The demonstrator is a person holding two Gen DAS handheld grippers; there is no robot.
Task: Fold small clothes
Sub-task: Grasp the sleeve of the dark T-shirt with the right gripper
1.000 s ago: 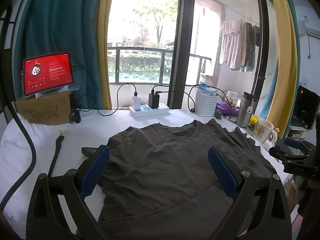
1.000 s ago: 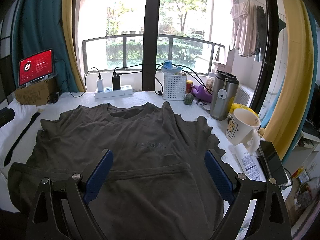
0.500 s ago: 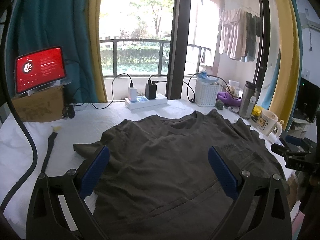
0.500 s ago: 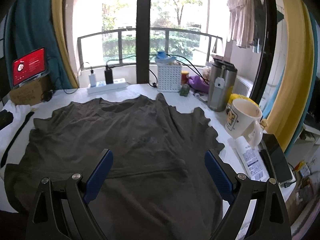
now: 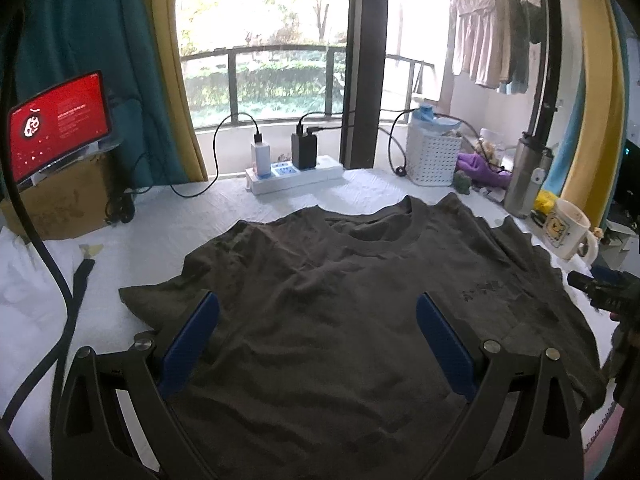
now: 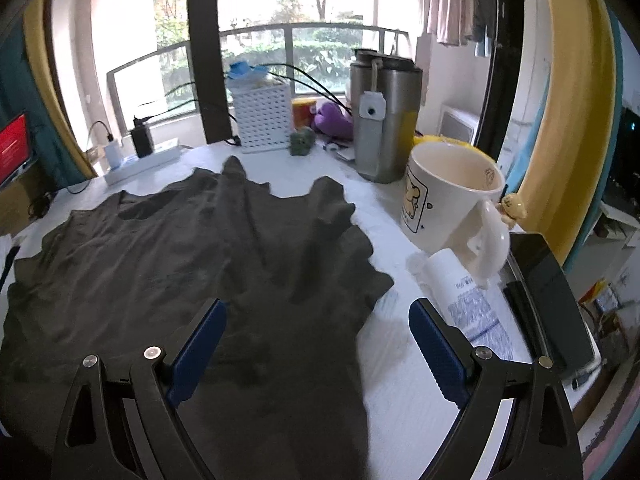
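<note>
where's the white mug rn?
In the right wrist view the white mug stands upright on the table's right side, just right of the dark t-shirt, in front of the steel tumbler, with a white tube lying beside its handle.

A dark grey T-shirt (image 5: 340, 304) is seen spread flat on the white-covered table (image 5: 132, 240), collar toward the window, with the left gripper (image 5: 318, 334) held above it, blue-padded jaws wide apart and gripping nothing.
</note>
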